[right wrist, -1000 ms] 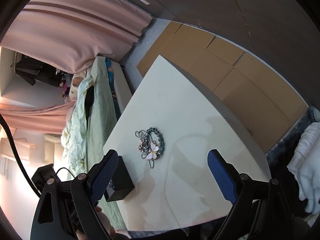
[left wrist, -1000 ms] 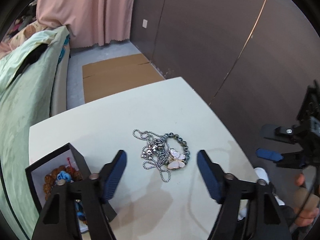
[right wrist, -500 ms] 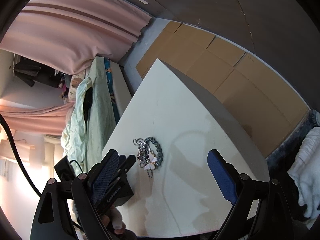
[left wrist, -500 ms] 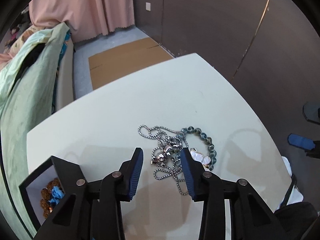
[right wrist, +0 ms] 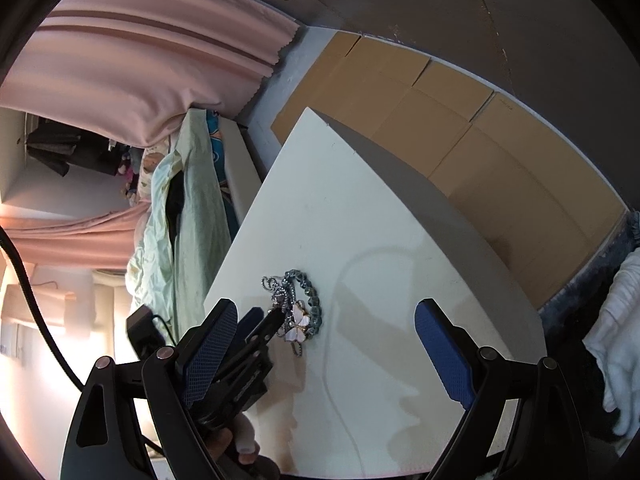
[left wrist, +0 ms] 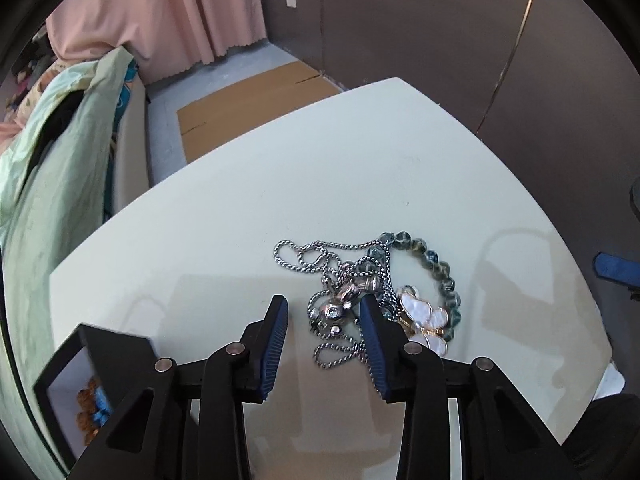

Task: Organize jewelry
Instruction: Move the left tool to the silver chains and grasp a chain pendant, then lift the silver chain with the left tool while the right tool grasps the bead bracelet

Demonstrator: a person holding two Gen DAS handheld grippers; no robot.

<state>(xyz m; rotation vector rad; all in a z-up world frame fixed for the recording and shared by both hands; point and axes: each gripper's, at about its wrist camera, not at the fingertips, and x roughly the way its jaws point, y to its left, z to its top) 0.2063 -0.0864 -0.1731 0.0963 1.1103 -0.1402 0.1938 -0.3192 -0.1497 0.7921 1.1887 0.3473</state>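
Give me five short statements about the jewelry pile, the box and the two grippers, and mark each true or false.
1. The butterfly pendant lies in the jewelry pile on the white table. True.
2. The left gripper has lifted the silver chain clear of the table. False: the chain lies on the table; the jaws, which have just been closing, straddle part of the tangle without visibly pinching it.
3. The right gripper is open with nothing between its fingers. True.
4. The black box is closed. False: it is open, with brown beads and something blue inside.
5. The dark bead bracelet lies apart from the chain. False: chain and bracelet overlap in one tangle.
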